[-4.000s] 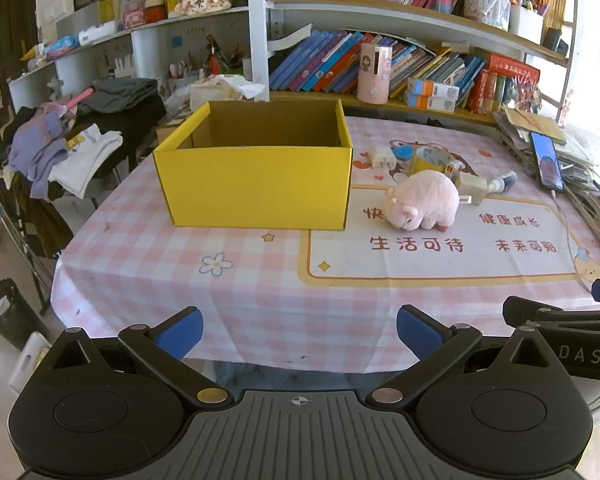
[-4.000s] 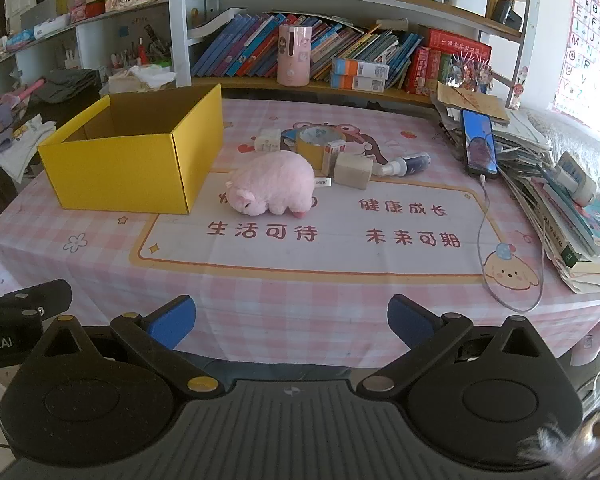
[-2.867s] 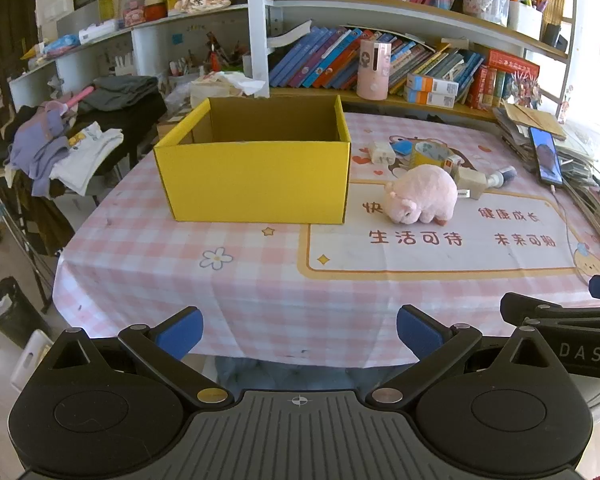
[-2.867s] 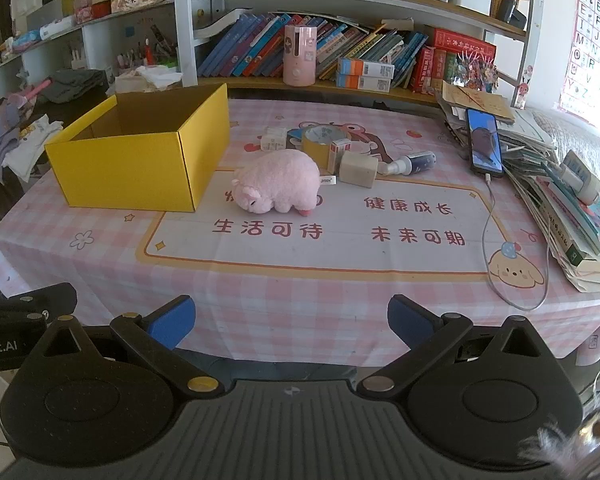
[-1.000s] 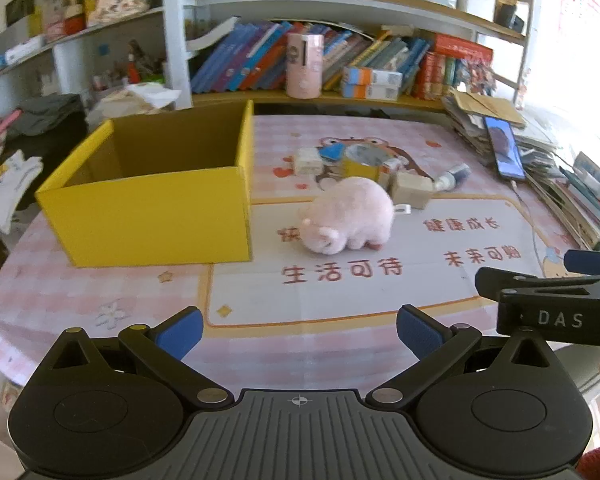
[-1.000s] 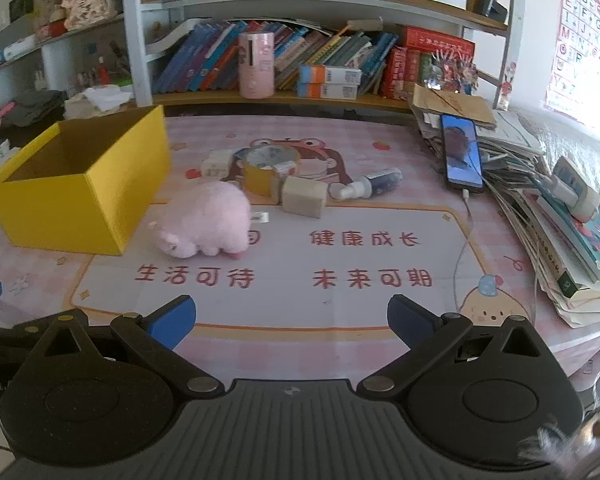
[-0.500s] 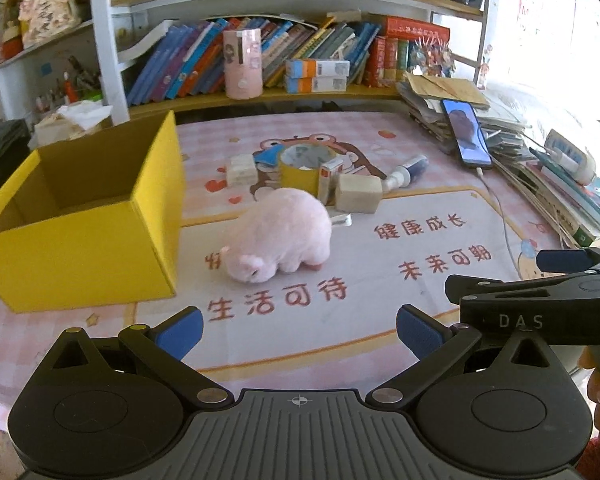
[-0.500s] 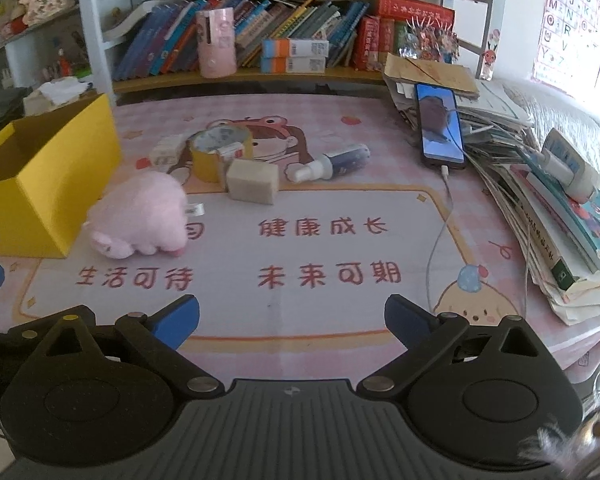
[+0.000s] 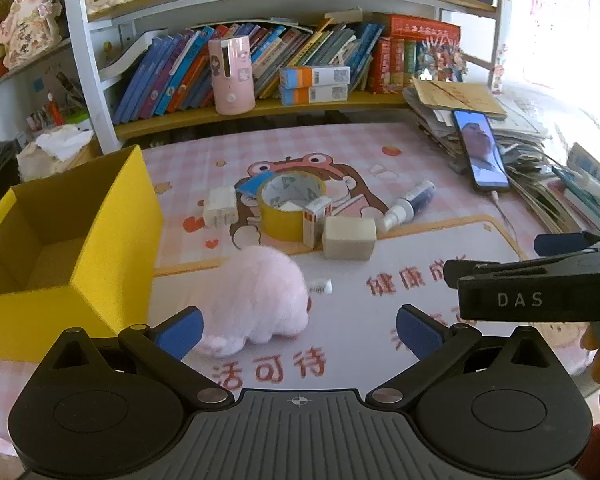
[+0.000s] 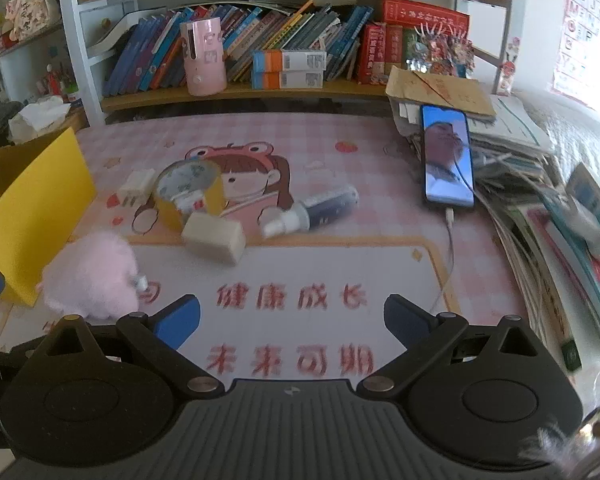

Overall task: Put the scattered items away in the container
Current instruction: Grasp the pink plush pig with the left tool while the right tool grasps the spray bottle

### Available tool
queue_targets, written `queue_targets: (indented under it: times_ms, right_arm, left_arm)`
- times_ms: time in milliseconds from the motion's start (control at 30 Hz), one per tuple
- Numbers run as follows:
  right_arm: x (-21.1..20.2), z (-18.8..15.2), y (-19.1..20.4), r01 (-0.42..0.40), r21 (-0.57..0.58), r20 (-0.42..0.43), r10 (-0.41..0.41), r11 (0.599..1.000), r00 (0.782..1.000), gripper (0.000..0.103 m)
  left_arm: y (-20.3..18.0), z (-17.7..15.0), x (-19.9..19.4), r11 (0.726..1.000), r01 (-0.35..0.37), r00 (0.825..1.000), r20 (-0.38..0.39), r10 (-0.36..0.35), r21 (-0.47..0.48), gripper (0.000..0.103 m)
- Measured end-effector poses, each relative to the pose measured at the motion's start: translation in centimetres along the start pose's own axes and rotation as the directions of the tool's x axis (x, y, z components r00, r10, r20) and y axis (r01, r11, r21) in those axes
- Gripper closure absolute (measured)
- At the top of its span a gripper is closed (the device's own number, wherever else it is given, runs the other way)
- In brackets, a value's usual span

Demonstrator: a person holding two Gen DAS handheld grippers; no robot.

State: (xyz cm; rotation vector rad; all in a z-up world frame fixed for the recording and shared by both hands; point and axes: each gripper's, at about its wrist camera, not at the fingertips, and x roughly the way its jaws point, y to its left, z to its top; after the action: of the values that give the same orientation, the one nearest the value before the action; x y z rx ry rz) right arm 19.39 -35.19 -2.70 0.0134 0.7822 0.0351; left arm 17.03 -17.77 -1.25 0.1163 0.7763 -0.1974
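An open yellow cardboard box point(image 9: 76, 240) point(image 10: 28, 204) stands empty on the table's left. A pink plush pig point(image 9: 256, 300) point(image 10: 92, 276) lies just right of it, directly ahead of my open left gripper point(image 9: 298, 330). Behind the pig sit a yellow tape roll point(image 9: 290, 206) point(image 10: 188, 190), a white charger plug point(image 9: 220, 208) point(image 10: 134, 190), a small red-and-white box point(image 9: 316, 220), a beige block point(image 9: 348, 238) point(image 10: 214, 238) and a spray bottle point(image 9: 410, 202) point(image 10: 312, 212). My right gripper point(image 10: 292, 322) is open over the printed mat, empty; its side shows in the left wrist view point(image 9: 540, 280).
A phone point(image 9: 482, 156) point(image 10: 446, 160) on a charging cable point(image 10: 448, 248) rests on stacked papers and books point(image 10: 560, 216) along the right edge. A bookshelf point(image 9: 300, 76) with a pink canister point(image 9: 232, 76) runs behind the table. The pink checked tablecloth point(image 10: 340, 140) covers the table.
Both grippers have moved forward and to the right over the table; the pig and small items now lie closer. Both stay open and empty. Nothing on the table has shifted.
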Motion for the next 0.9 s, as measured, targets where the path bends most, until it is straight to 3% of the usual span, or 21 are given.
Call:
queue_targets:
  times_ms: [533, 833, 900]
  right_arm:
    - [9.0, 4.9, -1.8, -0.080, -0.009, -0.076, 0.079, 0.997, 0.994, 0.004]
    - [12.9, 6.9, -2.8, -0.030, 0.103, -0.101, 0.041, 0.994, 0.994, 0.005]
    - [14.0, 7.4, -3.0, -0.010, 0.120, -0.112, 0.024, 0.993, 0.993, 0.010]
  left_arm:
    - [1.3, 1.9, 6.2, 0.983, -0.171, 0.979, -0.120, 0.163, -0.065, 0.000]
    - [1.9, 2.2, 8.7, 0.977, -0.204, 0.970, -0.152, 0.191, -0.071, 0.000]
    - [2.0, 2.2, 9.3, 0.978, -0.195, 0.971, -0.157, 0.181, -0.076, 0.000]
